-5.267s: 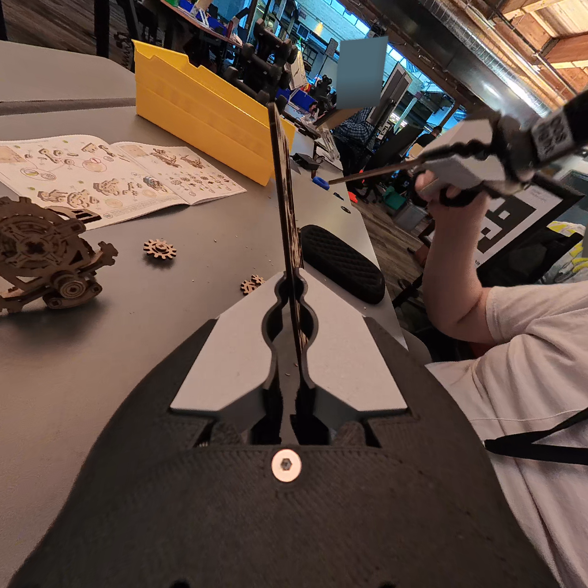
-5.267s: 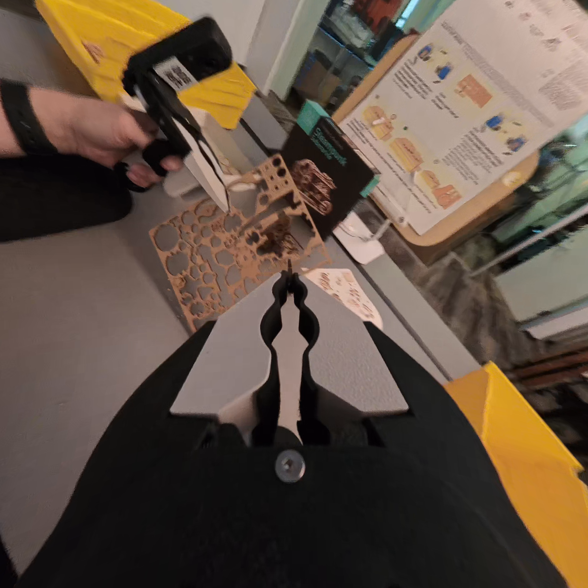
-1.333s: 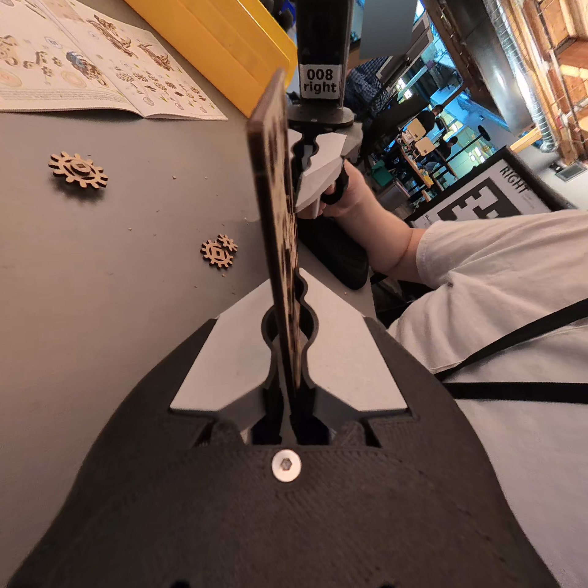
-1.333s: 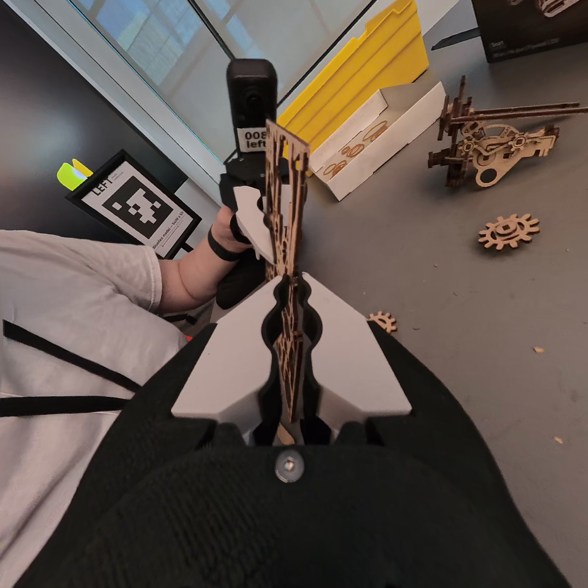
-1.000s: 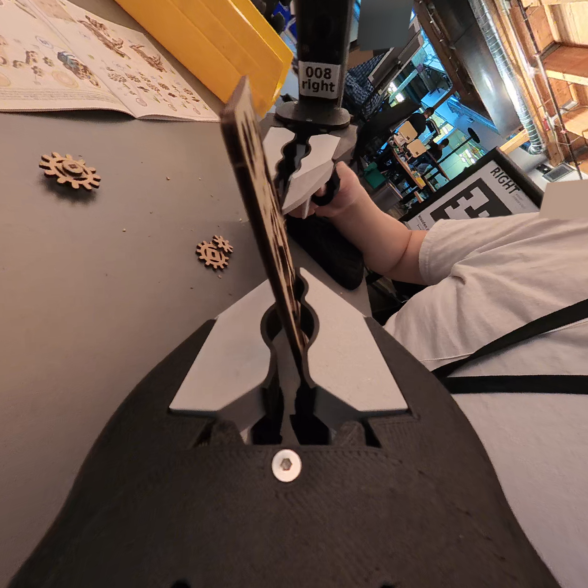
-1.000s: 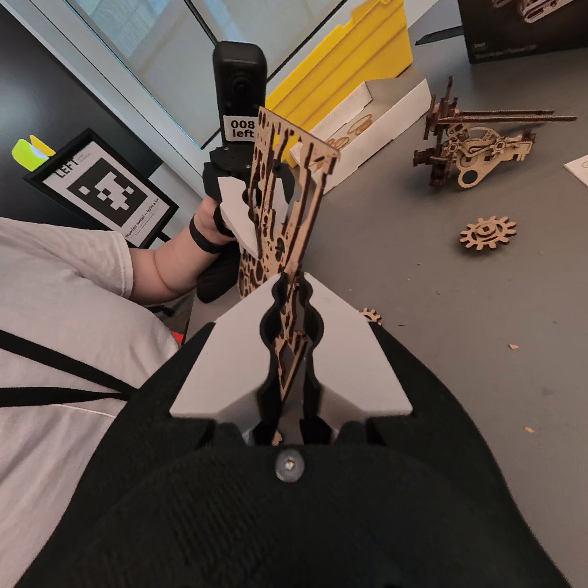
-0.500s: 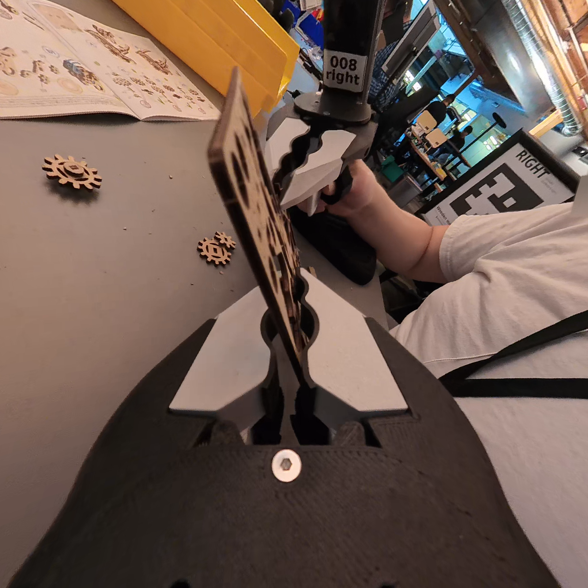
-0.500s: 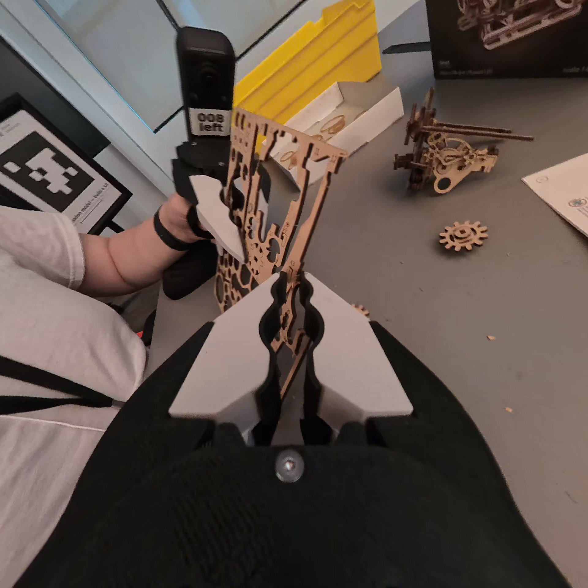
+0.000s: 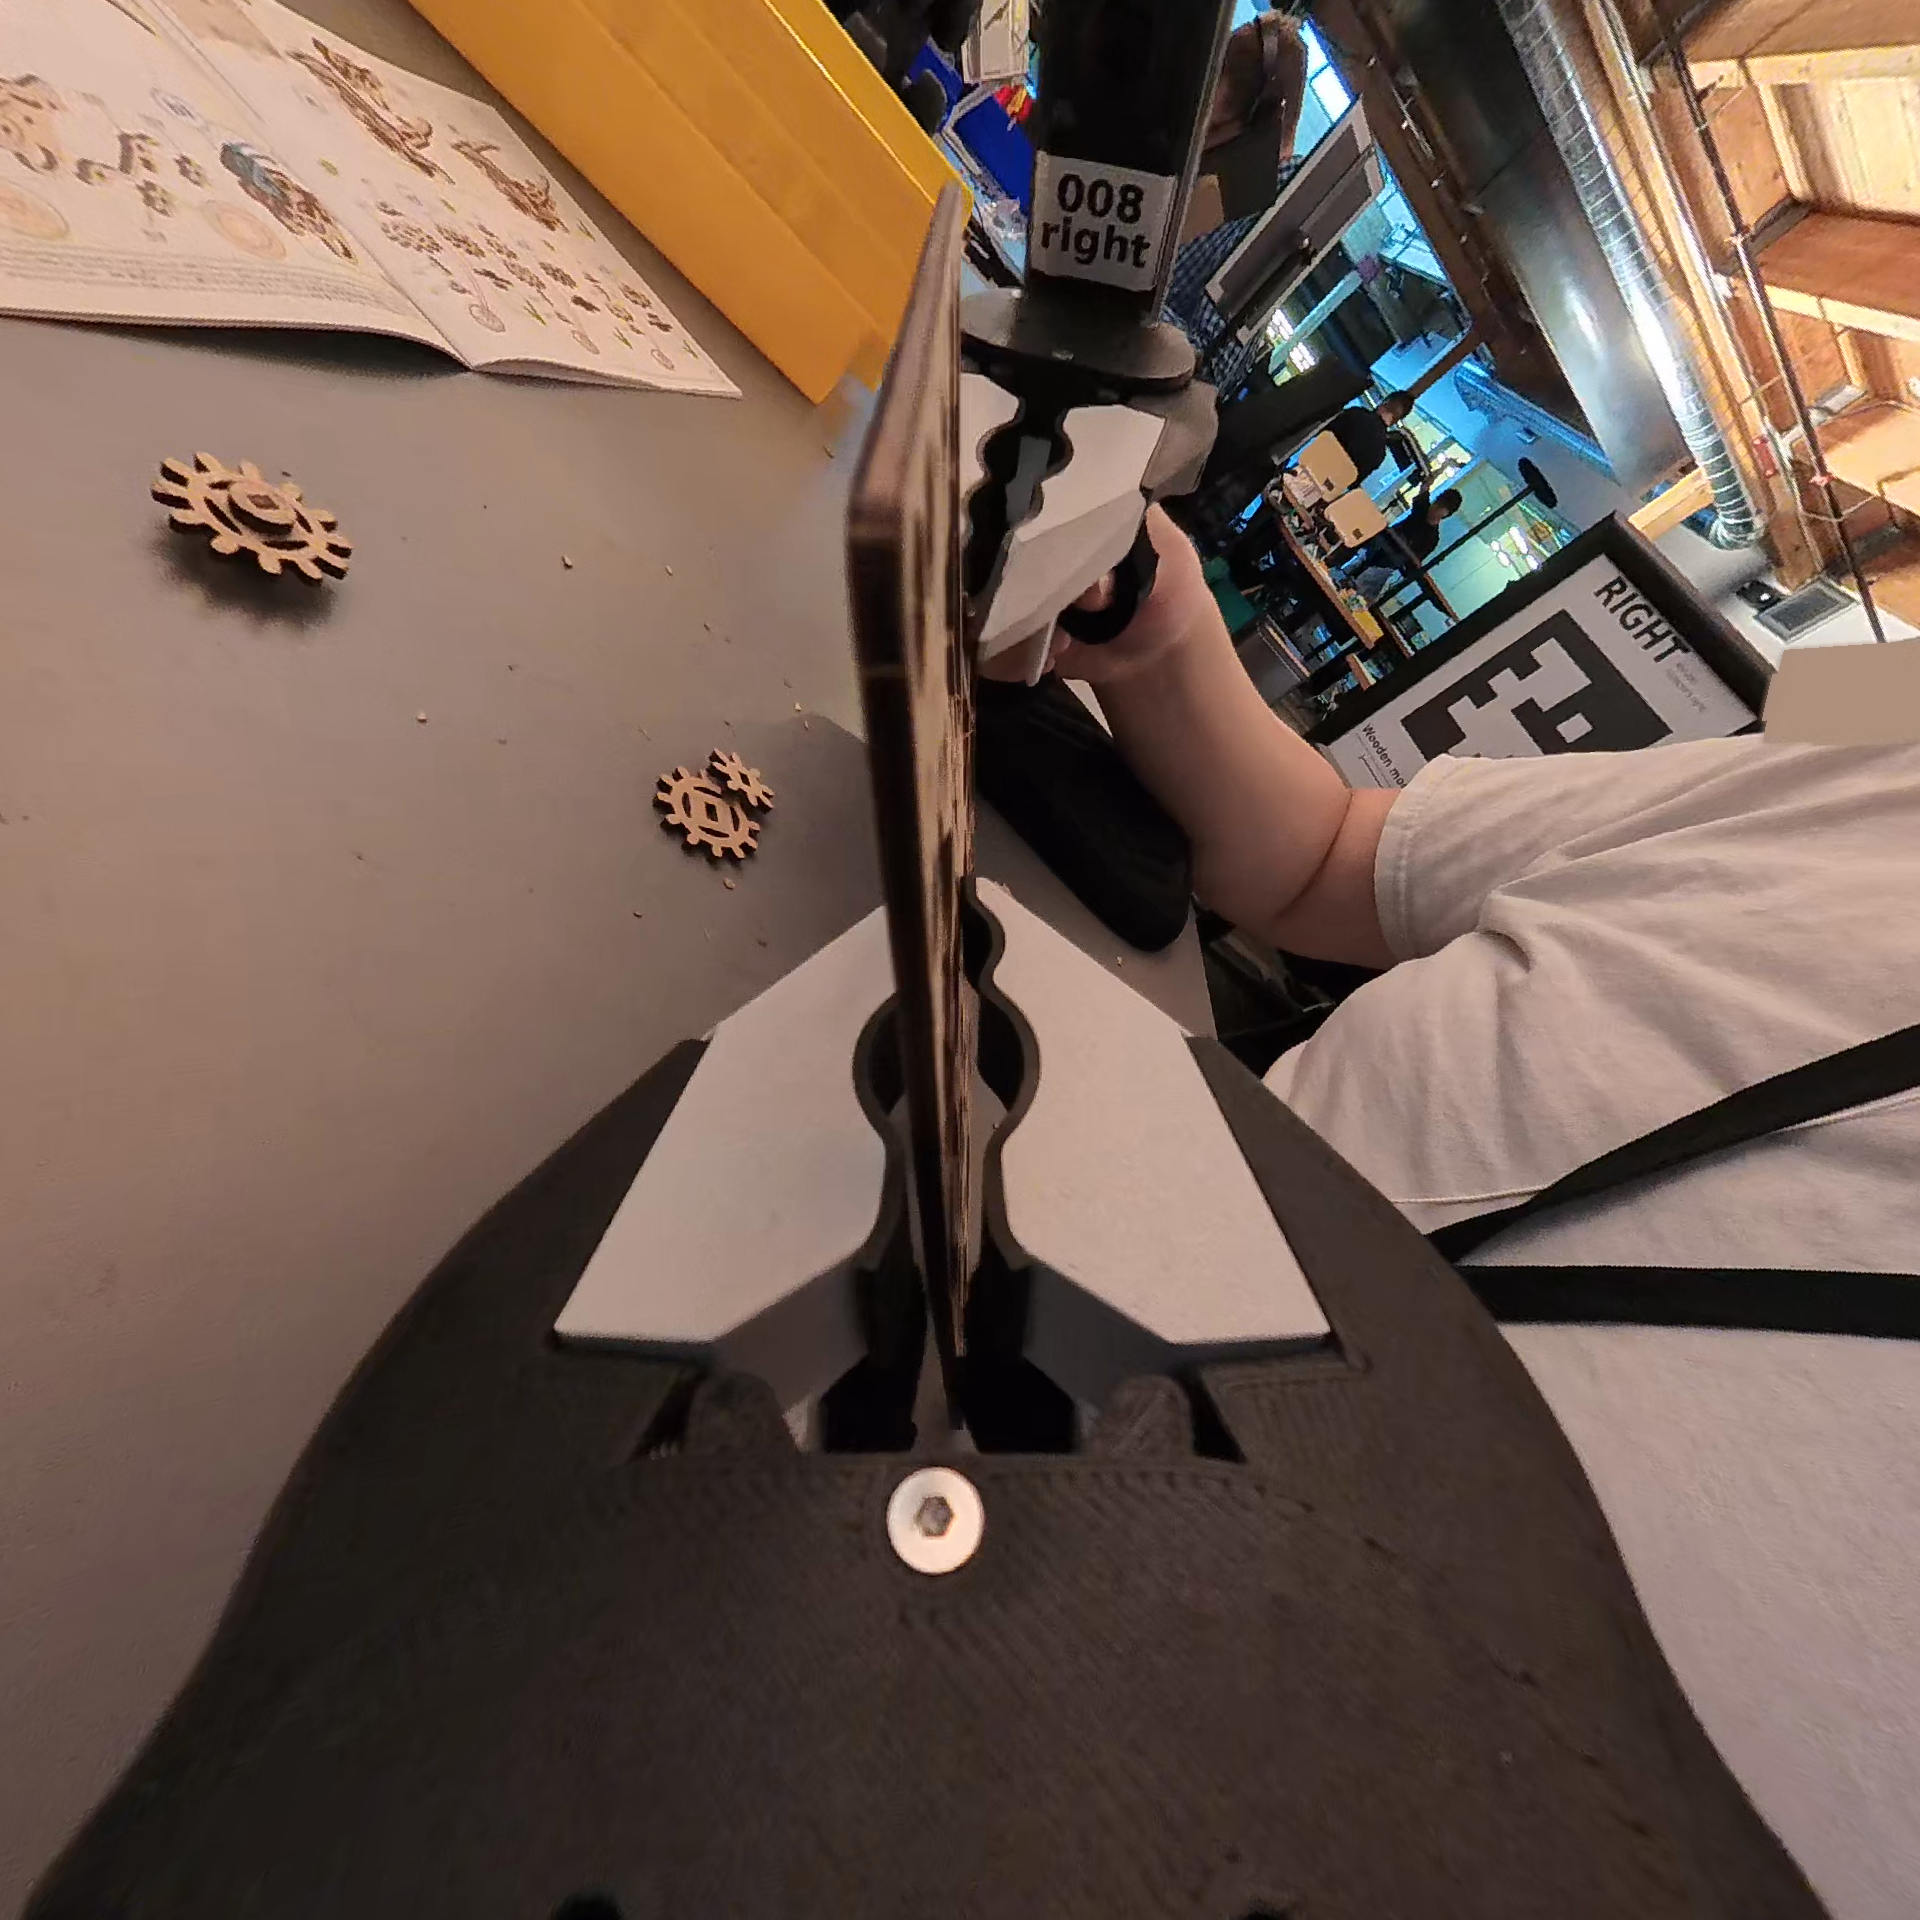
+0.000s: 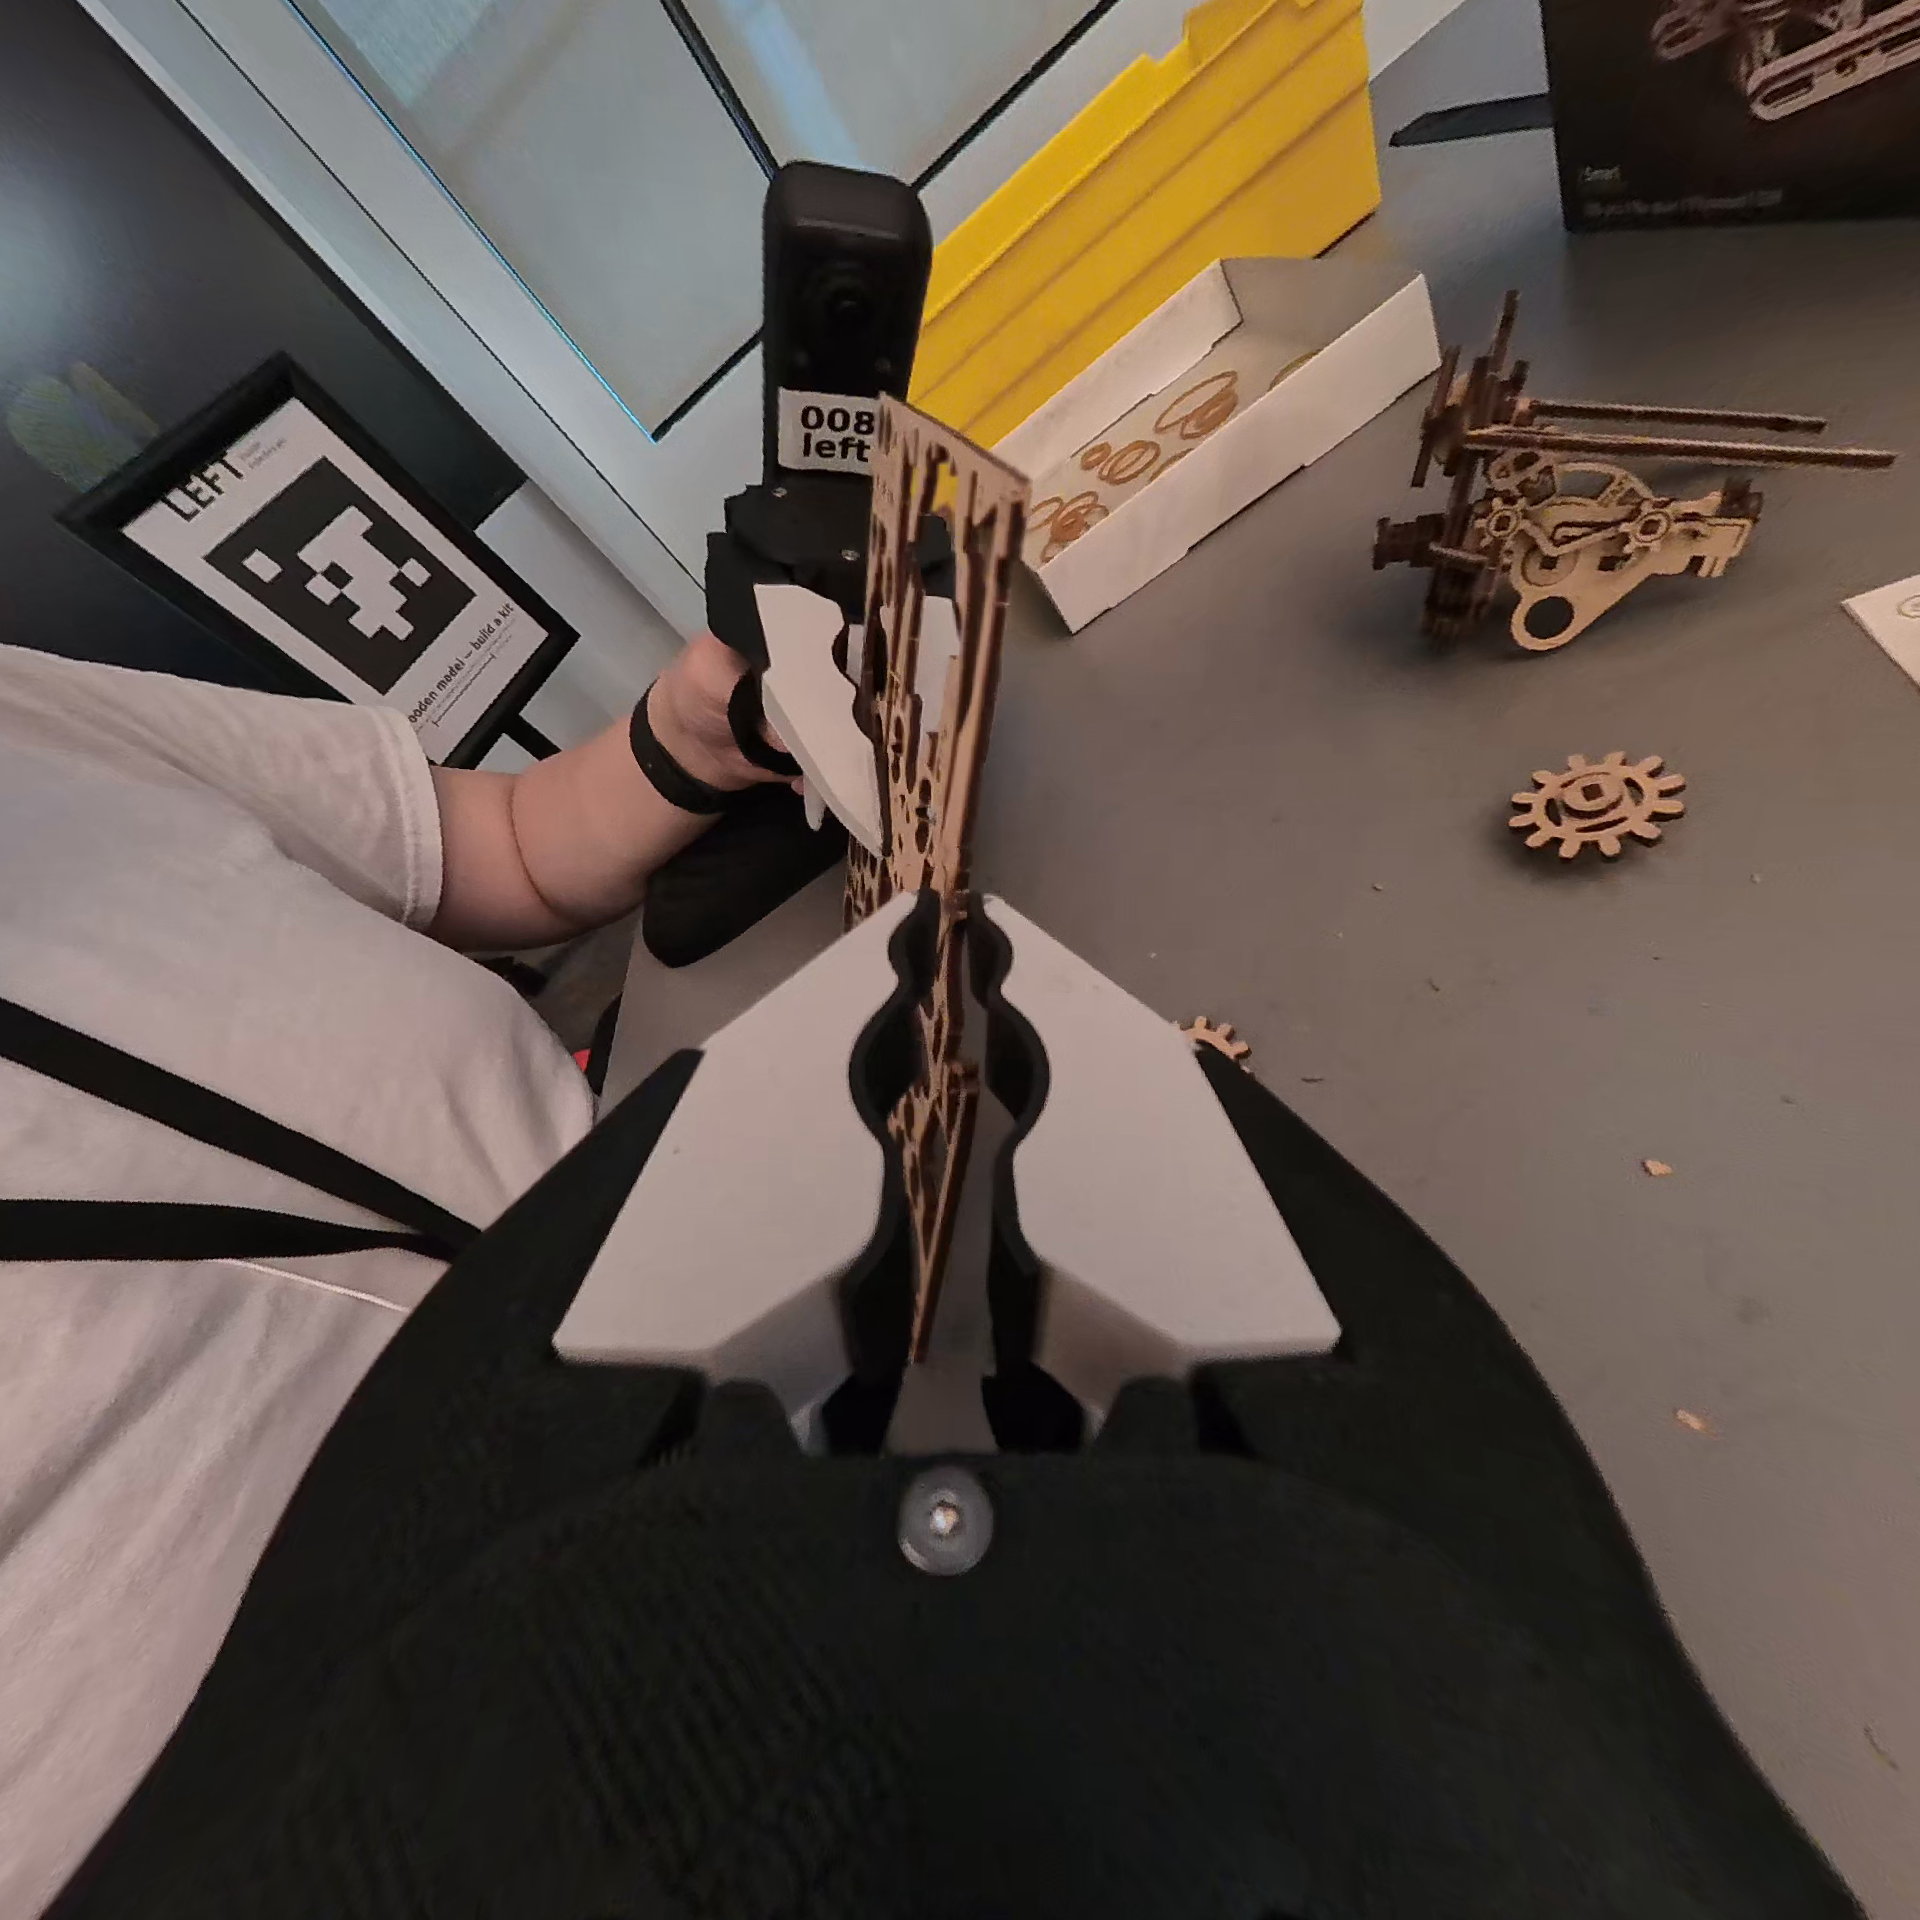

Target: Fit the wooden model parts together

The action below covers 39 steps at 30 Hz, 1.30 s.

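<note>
A thin laser-cut wooden parts sheet with many cut-out holes stands on edge above the grey table. My left gripper is shut on one end of it. My right gripper is shut on the other end of the sheet. The two grippers face each other across the sheet: the right one shows behind it in the left wrist view, the left one in the right wrist view. A partly built wooden model lies on the table to the right.
Loose wooden gears lie on the table. An open instruction booklet, a yellow bin, a white box of rings, a dark kit box and a black pad stand around. A person's torso is close by. There is about 6 cm between the tips of the two grippers. From either gripper's tips it is about 15 cm to the partly built wooden model.
Five seconds ago only my left gripper held the sheet; now both are shut on it. In the last second the sheet tilted sideways, then swung back to nearly edge-on.
</note>
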Each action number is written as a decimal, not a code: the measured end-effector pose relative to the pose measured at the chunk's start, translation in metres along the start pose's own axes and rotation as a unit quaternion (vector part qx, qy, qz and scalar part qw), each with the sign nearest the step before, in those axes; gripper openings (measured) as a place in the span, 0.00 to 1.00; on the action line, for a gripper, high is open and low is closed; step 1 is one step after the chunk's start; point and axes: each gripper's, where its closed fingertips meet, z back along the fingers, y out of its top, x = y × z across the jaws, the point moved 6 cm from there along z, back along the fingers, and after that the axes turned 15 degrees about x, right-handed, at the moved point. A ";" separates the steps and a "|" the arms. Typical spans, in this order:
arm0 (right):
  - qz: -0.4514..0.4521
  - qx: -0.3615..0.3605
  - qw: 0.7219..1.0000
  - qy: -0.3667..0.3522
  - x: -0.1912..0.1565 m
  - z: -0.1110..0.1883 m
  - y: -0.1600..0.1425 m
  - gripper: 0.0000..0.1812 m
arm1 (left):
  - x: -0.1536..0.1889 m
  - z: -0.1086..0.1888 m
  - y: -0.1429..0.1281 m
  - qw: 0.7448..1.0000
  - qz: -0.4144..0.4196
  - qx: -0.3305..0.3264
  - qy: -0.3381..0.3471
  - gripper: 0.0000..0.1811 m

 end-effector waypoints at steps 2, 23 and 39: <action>-0.003 0.001 1.000 0.002 0.000 -0.001 0.000 0.02 | 0.000 0.000 0.000 1.000 0.000 0.002 -0.001 0.00; 0.038 0.024 0.999 -0.017 -0.012 0.001 0.006 0.00 | 0.052 0.051 0.079 0.950 -0.226 0.167 0.134 0.29; 0.125 0.008 0.992 -0.015 -0.023 -0.001 0.010 0.00 | 0.049 -0.092 0.104 0.851 -0.253 -0.461 0.014 0.27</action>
